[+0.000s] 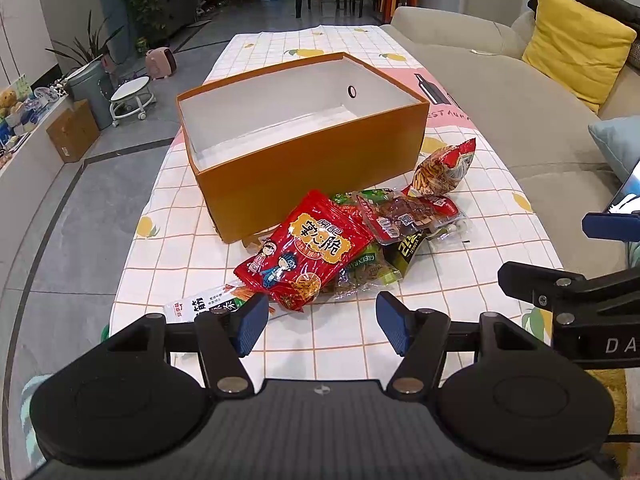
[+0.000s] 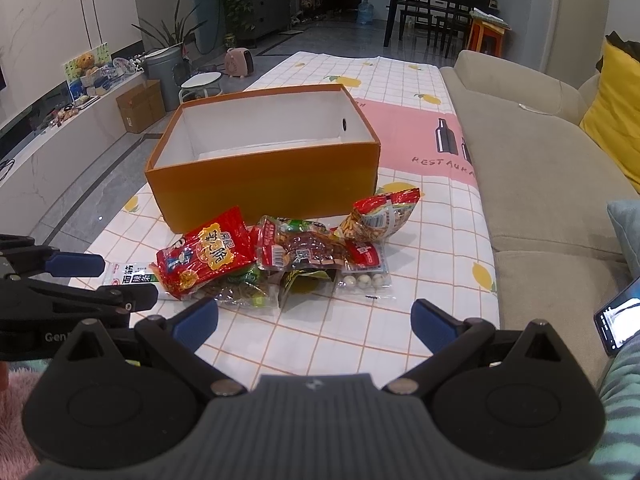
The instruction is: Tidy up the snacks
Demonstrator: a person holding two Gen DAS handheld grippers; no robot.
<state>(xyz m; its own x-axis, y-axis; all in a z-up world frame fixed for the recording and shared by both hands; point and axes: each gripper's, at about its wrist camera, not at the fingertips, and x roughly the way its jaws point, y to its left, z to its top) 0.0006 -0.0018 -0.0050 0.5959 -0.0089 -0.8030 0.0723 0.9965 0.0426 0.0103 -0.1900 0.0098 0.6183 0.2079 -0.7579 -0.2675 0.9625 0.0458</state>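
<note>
We hover pre-pick: left gripper (image 1: 320, 322) wide, empty; right gripper (image 2: 316, 322) wide, empty. Next: grab glossy red plastic snack bag (image 1: 306, 250), drop into open orange cardboard box (image 1: 308, 168).

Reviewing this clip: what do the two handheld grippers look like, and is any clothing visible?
Both grippers, left and right, are matte black with two round discs, ribbed grey centre, silver pivot screws and blue ribbed pads on the jaws. White lettering marks each body's side. A teal patterned sleeve shows at the right.
</note>
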